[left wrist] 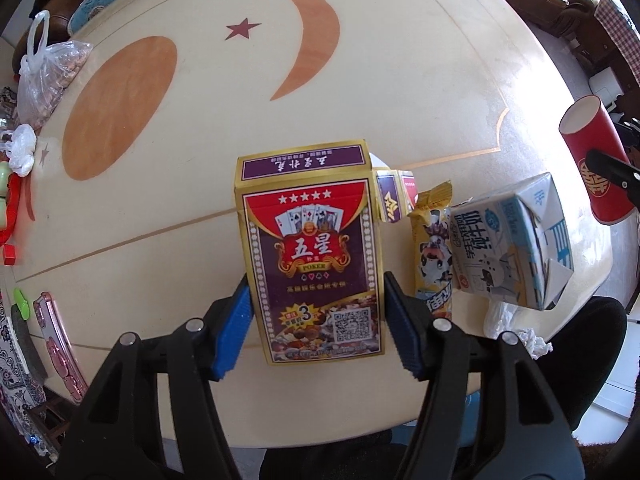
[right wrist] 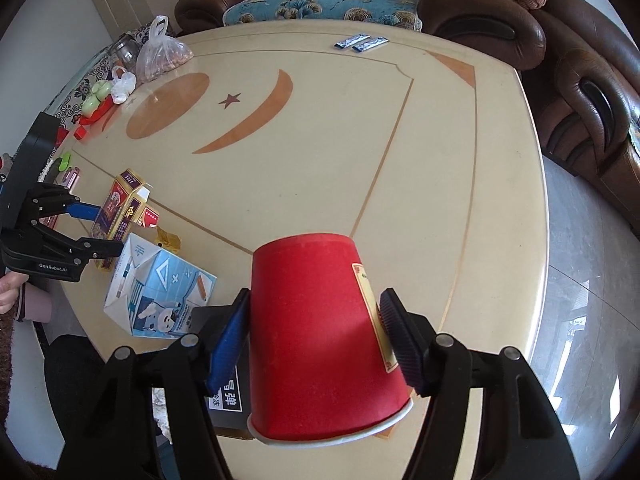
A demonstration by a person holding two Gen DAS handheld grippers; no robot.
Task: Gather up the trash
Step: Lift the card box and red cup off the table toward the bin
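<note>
The playing-card box [left wrist: 314, 256] is thin printed cardboard, and by the look of it light and stiff along its edges but likely to buckle if squeezed hard across its broad faces, so the two narrow long sides are the sensible place to take it. That is where the left claw [left wrist: 316, 330] has it: the blue pads press on both side edges near the lower end, jaws about half open, and the box stands clear above the counter [left wrist: 360, 100] with its flap end pointing away from the camera. The red paper cup [right wrist: 320, 340] will handle much the same way, I judge: nearly weightless, smooth-walled and easy to crush or let slip, with its rolled white rim the strongest part. The right claw [right wrist: 316, 340] grips it across the body, one pad on each side of the wall, mouth toward the camera and base pointing out over the counter; the jaws stand roughly half open around it. Left on the counter just beside the card box are a second, smaller card box [left wrist: 394, 196], a yellow snack wrapper [left wrist: 434, 248] and a blue-and-white milk carton [right wrist: 160, 292] lying on its side, with crumpled white tissue [left wrist: 516, 328] near the counter's edge. A dark flat box [right wrist: 228, 360] lies under the cup. Farther off sit a plastic bag of nuts [right wrist: 160, 56] and two small sachets [right wrist: 362, 43].
</note>
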